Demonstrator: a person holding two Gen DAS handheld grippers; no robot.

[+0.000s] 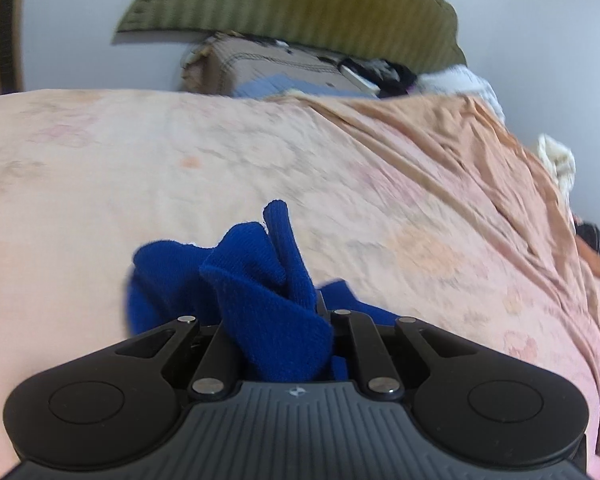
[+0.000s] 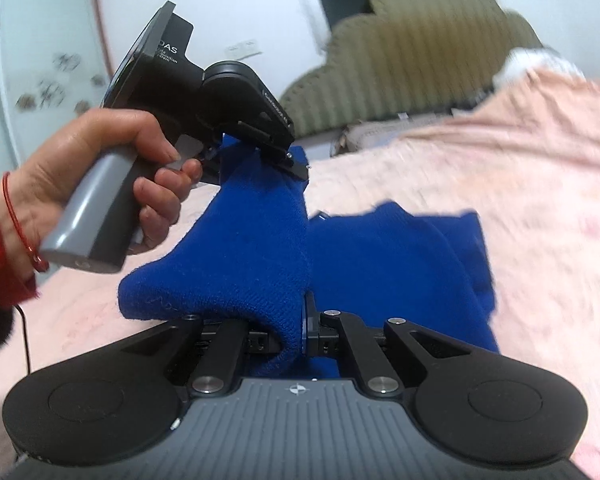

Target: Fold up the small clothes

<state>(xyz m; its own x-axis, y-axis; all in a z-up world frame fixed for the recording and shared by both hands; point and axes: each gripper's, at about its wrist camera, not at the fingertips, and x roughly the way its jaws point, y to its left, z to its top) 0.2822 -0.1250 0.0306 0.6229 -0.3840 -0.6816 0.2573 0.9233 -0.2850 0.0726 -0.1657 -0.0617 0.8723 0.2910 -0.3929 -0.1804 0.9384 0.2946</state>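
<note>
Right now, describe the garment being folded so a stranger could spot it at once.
Find the bed with the pale pink sheet. Above its near side hangs a bright blue knit garment, pinched between the left gripper and the right gripper. It is the only deep blue thing there.

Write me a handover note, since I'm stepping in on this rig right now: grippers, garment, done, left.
Left gripper: shut on the blue knit garment, held up in the person's left hand.
Right gripper: shut on another part of the same garment.
Garment: bunched between the two grippers, its rest trailing onto the pink bedsheet.
Done: both grips taken.
Left: no neat fold shows yet; probably spread it flat, then fold.
</note>
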